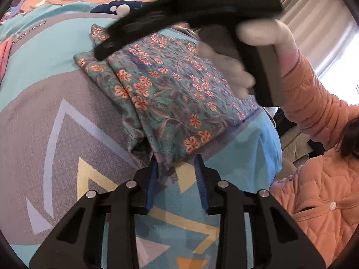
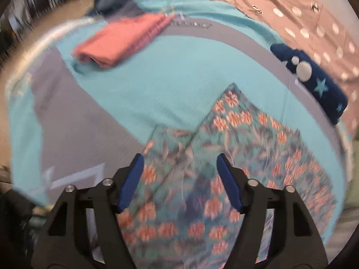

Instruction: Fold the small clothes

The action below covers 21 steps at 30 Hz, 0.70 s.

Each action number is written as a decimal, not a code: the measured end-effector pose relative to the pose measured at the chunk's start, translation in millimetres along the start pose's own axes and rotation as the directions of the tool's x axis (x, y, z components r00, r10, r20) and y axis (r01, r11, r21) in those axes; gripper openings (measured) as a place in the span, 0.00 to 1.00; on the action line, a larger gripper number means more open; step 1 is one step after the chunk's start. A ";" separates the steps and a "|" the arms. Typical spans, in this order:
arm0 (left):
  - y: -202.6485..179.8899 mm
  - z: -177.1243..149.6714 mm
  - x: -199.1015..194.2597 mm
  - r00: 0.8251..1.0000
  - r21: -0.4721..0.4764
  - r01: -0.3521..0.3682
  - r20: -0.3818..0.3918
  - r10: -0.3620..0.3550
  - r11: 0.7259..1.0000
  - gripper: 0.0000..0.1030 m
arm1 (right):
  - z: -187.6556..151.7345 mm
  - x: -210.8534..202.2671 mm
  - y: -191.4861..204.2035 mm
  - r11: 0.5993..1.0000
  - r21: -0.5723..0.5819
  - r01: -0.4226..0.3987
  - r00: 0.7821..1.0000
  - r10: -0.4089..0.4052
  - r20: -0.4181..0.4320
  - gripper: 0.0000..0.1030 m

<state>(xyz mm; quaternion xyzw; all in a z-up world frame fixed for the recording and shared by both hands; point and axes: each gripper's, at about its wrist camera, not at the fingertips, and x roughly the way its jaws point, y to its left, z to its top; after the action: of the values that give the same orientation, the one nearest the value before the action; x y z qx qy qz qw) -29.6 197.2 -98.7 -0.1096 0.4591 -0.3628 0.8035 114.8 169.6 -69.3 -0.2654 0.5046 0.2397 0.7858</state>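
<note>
Left tool [image 1: 176, 163]: blue pads half spread, a bunched corner of the teal floral-print cloth garment [image 1: 166, 94] sits between them. It touches the left pad [image 1: 152, 179]; the right pad [image 1: 200, 179] stands clear of the fabric, so no firm pinch visible. The rest of the garment stretches away ahead of this tool, partly folded with a lengthwise crease, lying on the turquoise-and-grey geometric-print sheet [image 1: 56, 134].

Right tool [image 2: 179, 179]: pads spread wide, nothing between them. It points steeply down over the same floral garment [image 2: 235, 157], which fills the area directly under and ahead of the pads. View is motion-blurred, so contact with the fabric can't be told. In the left wrist view this tool [image 1: 179, 15] appears above the garment's far end, held by a white-gloved hand [image 1: 253, 51] with an orange quilted sleeve [image 1: 314, 103].

Farther ahead of the right tool: a folded pink cloth [image 2: 121, 42] to the left, a navy star-print cloth [image 2: 314, 83] to the right, both apart from the floral garment. Beyond them, a brown polka-dot fabric [image 2: 291, 11].
</note>
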 end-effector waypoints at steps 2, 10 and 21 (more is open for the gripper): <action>1.0 0.2 -0.2 1.000 -0.016 -0.001 0.002 0.001 1.000 0.30 | 8.3 21.1 3.3 0.999 0.017 0.033 0.997 -0.032 -0.063 0.67; 22.3 -13.1 -0.9 0.999 -0.160 0.003 0.032 0.002 0.987 0.05 | 31.2 39.3 -28.7 0.989 0.149 0.002 1.000 -0.006 0.029 0.00; 22.5 -22.7 -66.7 0.969 -0.225 -0.109 0.191 0.154 0.968 0.30 | -104.3 -94.6 -42.0 0.982 -0.091 -0.169 0.932 0.189 0.310 0.54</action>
<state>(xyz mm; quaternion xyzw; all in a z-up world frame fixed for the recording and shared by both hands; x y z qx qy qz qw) -58.4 262.4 -78.8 -0.2011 0.4154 -0.2440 0.8529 36.8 59.2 -11.4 -0.2010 0.3862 0.3653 0.8228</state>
